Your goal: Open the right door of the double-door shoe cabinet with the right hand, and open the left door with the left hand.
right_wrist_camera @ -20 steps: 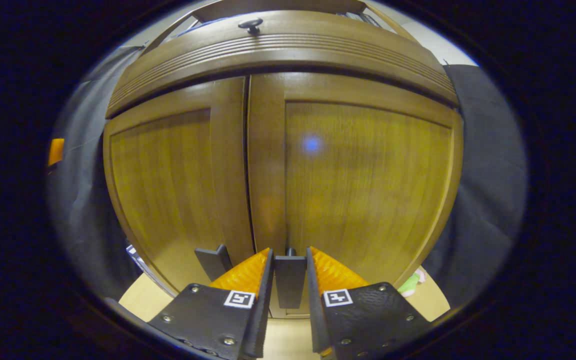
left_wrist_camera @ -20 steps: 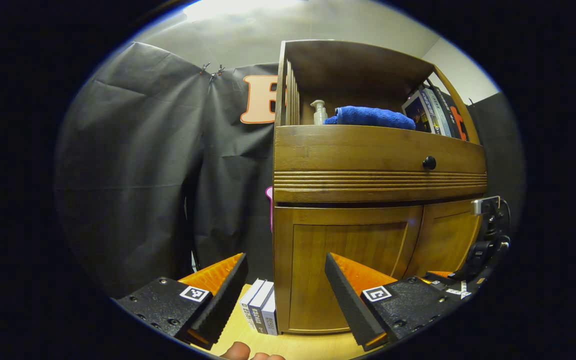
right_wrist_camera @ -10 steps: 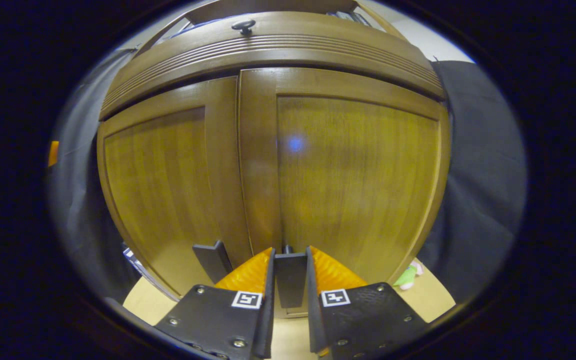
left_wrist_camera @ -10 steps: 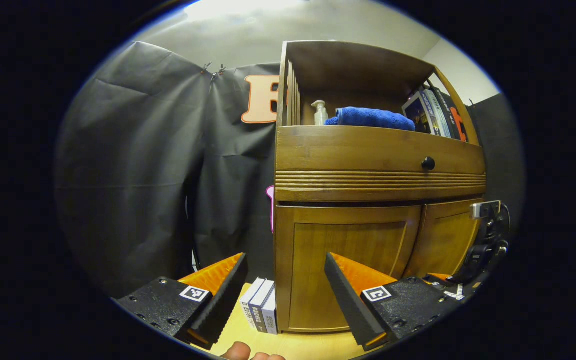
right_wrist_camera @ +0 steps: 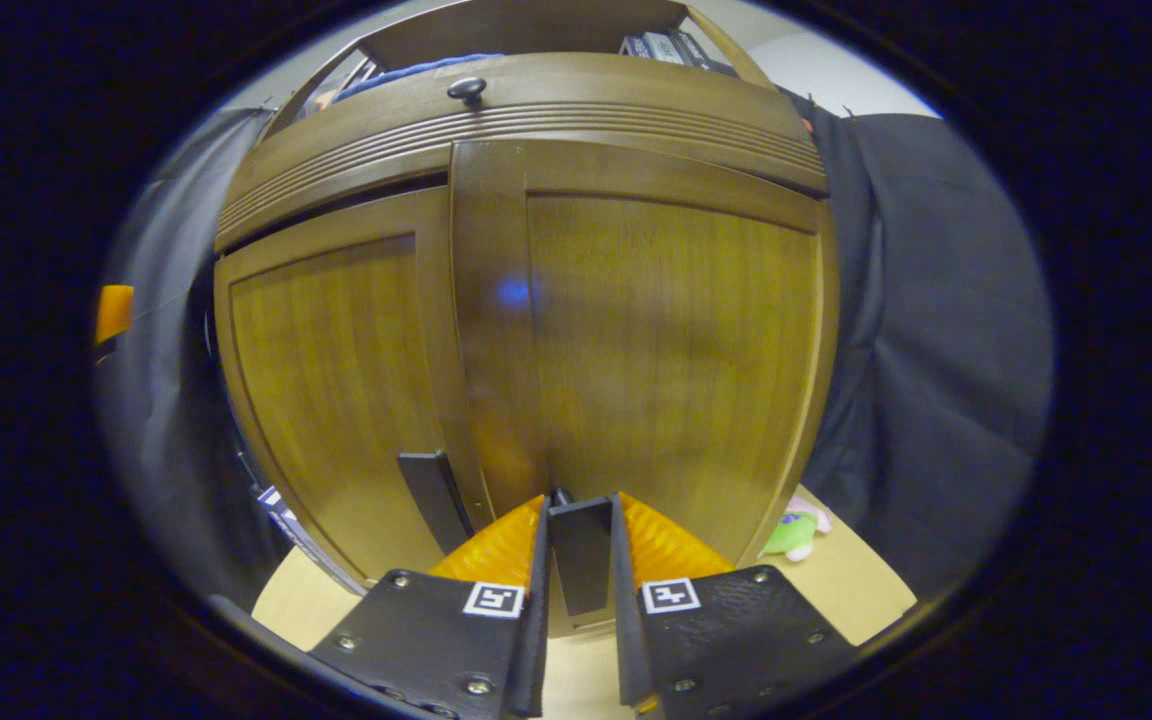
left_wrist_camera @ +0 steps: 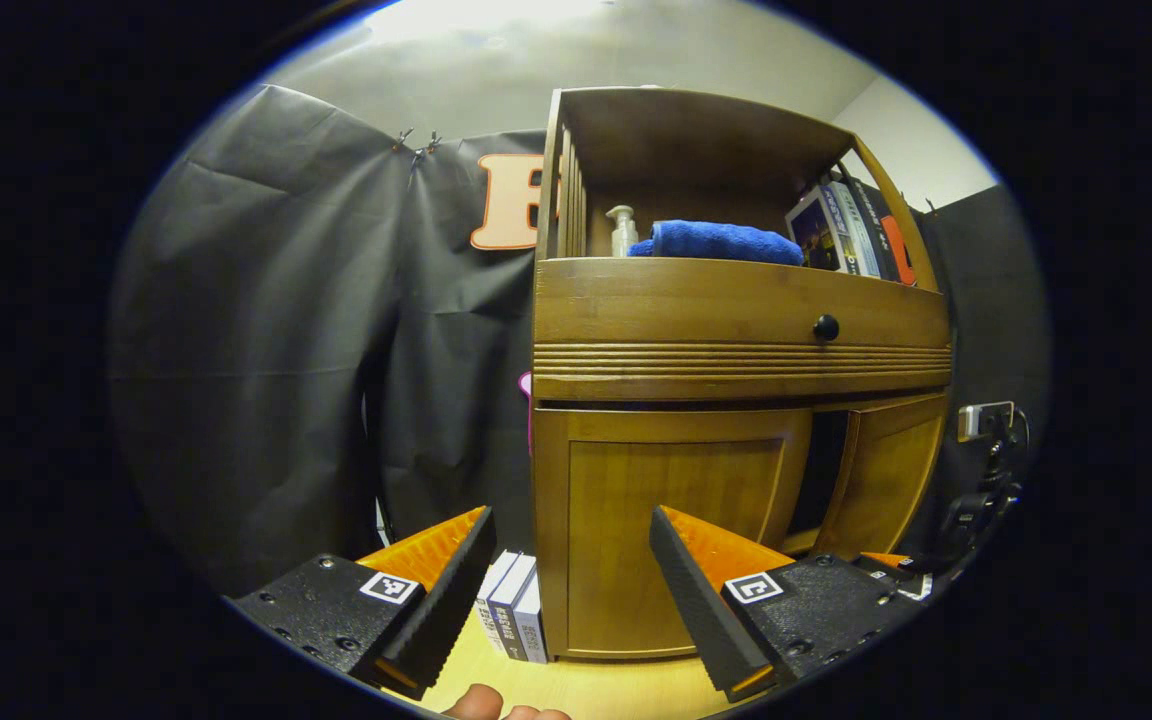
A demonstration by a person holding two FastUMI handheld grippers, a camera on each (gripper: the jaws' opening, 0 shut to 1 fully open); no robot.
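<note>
**Legible markings: none confirmed**

Nothing readable is showing in either view. Small boxes [left_wrist_camera: 514, 618] standing at the cabinet's foot, at about 7 o'clock in the left gripper view, are carrying printed labels too small to make out. Books [left_wrist_camera: 841, 232] on the open shelf, at about 1 o'clock, are showing spine print that is blurring beyond reading. Square coded tags [right_wrist_camera: 494, 599] on the gripper bodies are bearing patterns, not text.
</note>
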